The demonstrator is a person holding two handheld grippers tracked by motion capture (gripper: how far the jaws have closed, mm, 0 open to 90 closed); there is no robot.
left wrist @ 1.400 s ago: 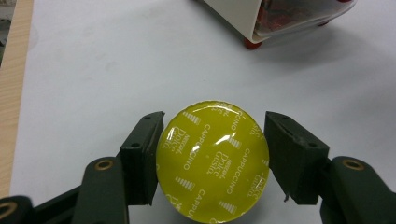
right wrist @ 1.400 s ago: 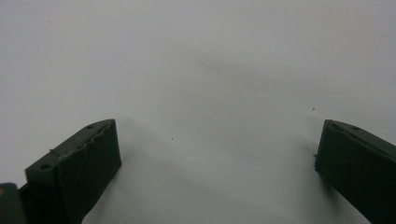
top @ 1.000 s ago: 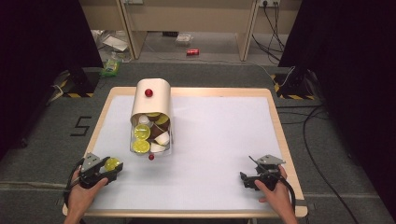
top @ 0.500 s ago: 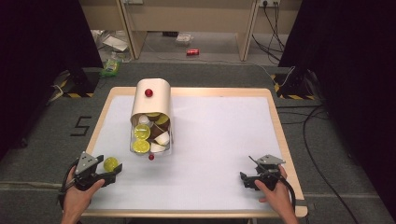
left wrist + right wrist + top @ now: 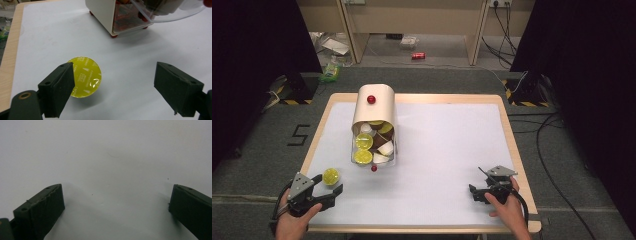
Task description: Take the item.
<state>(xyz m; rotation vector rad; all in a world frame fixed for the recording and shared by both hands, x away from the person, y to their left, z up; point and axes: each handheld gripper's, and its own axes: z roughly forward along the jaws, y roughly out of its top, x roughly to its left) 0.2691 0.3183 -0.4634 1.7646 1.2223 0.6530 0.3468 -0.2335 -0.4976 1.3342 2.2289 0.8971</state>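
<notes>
Yellow coffee capsule (image 5: 85, 76) lower left of frame, loose beside spread left gripper (image 5: 113, 82); risks nudge from withdrawing jaw. Right gripper (image 5: 116, 205) spread, empty.

The coffee capsule (image 5: 85, 76) has a yellow foil lid with pale printed lettering; the capsule dispenser (image 5: 373, 110) is cream with red knobs; the table mat (image 5: 447, 150) is white.

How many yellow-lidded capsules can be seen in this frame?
3. One lies on the table mat by the left gripper: the loose capsule. Two sit at the front of the open container: upper capsule and lower capsule. More may be hidden deeper inside.
</notes>
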